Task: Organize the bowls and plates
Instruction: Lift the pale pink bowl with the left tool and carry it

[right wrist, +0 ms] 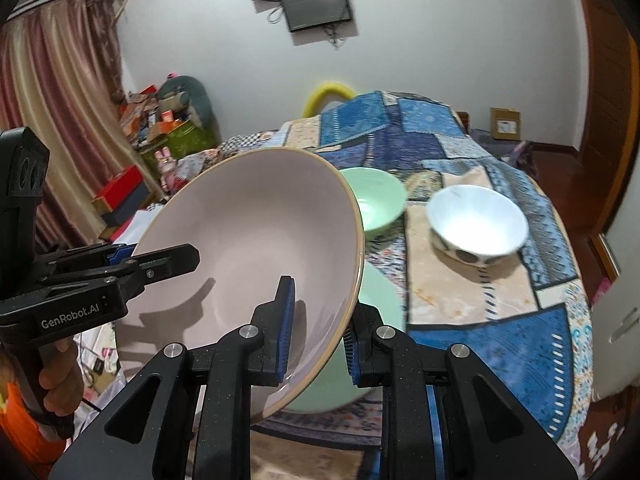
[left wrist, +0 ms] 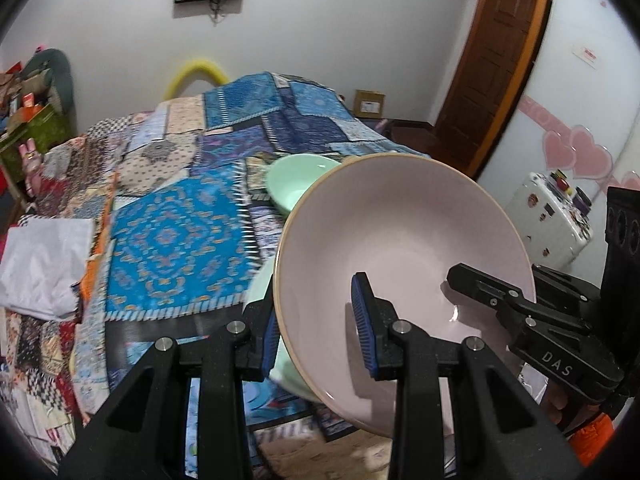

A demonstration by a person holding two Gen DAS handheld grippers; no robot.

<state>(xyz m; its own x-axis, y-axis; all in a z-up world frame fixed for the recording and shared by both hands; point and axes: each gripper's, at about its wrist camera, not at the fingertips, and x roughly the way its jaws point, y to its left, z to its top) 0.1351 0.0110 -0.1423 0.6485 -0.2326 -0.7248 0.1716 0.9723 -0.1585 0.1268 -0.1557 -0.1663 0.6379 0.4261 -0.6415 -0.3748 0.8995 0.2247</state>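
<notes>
Pink bowl (left wrist: 404, 248), tilted, aloft over the patchwork-covered counter (left wrist: 172, 240), rim clamped on opposite sides by left hand-held gripper (left wrist: 320, 332) and right hand-held gripper (right wrist: 320, 332); best kept level, perhaps lowered onto green plate (right wrist: 360, 344) beneath, evenly.

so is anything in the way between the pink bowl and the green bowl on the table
Nothing visible. Both claws, left and right, hold the pink bowl tilted in the air, and the green bowl sits just beyond its rim, empty. The white bowl stands apart to the side.
</notes>
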